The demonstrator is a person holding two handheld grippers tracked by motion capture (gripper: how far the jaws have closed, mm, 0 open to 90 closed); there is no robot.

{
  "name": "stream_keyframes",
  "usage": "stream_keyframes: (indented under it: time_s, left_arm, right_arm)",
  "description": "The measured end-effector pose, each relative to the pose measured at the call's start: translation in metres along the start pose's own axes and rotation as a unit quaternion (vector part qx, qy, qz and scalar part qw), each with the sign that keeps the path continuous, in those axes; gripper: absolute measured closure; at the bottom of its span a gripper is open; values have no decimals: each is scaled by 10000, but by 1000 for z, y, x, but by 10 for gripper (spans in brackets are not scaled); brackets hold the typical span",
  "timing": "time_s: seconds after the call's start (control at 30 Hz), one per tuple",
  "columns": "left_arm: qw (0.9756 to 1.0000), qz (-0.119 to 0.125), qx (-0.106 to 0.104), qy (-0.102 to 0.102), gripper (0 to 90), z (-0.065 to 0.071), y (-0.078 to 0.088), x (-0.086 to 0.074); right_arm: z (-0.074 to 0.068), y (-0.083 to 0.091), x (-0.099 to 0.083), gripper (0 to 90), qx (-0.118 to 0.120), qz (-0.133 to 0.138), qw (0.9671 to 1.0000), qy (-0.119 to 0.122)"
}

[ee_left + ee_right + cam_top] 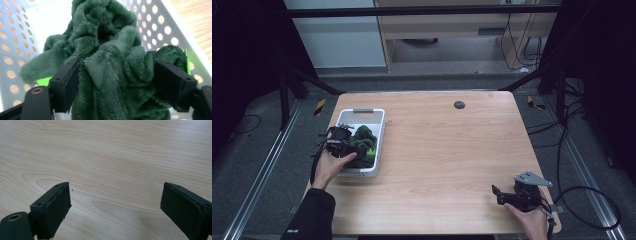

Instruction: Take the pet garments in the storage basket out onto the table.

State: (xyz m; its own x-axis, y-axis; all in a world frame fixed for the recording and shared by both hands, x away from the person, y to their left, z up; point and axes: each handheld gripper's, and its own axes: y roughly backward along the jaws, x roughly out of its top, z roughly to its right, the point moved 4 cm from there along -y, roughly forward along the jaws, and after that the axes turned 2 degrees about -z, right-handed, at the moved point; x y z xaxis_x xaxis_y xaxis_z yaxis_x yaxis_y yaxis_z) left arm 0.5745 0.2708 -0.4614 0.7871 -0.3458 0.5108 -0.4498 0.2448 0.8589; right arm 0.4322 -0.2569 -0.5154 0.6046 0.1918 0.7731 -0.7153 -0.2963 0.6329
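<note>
Left tool (117,77), jaws spread wide around the dark green plush cloth (107,57) in the white perforated plastic basket (379,131): close on a thick fold. Right tool (115,202) wide open, empty, over the wooden tabletop (112,150)

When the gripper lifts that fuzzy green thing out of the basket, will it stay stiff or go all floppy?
Probably floppy: the green plush cloth already lies bunched in soft folds inside the white basket. It likely weighs little for its bulk, being fluffy pile. It shouldn't slip easily, since the left gripper has its jaws set on either side of a thick fold.
</note>
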Motion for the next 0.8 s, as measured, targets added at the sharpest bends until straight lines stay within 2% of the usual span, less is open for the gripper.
stream_keyframes:
  time_s: [0.23, 0.27, 0.4, 0.43, 0.63, 0.8]
  left_arm:
    - [9999, -144, 19, 41, 443, 2, -4, -3]
    - [9999, -152, 15, 50, 443, 1, -4, -3]
    - [9998, -205, 49, 54, 556, 0, -4, -5]
    - [9998, -206, 57, 51, 615, 0, -5, -5]
    - [9994, -327, 58, 90, 701, -2, -6, -9]
    - [9998, -189, 80, 78, 742, -2, -1, -9]
  right_arm:
    - [0, -1, 0, 90, 9, -20, 10000, 33]
    - [0, -1, 0, 90, 12, -34, 10000, 29]
    - [0, -1, 0, 89, 5, -45, 10000, 34]
    - [0, -1, -1, 89, 6, -51, 10000, 31]
    - [0, -2, 0, 89, 7, -58, 10000, 68]
    - [0, -1, 0, 89, 4, -61, 10000, 59]
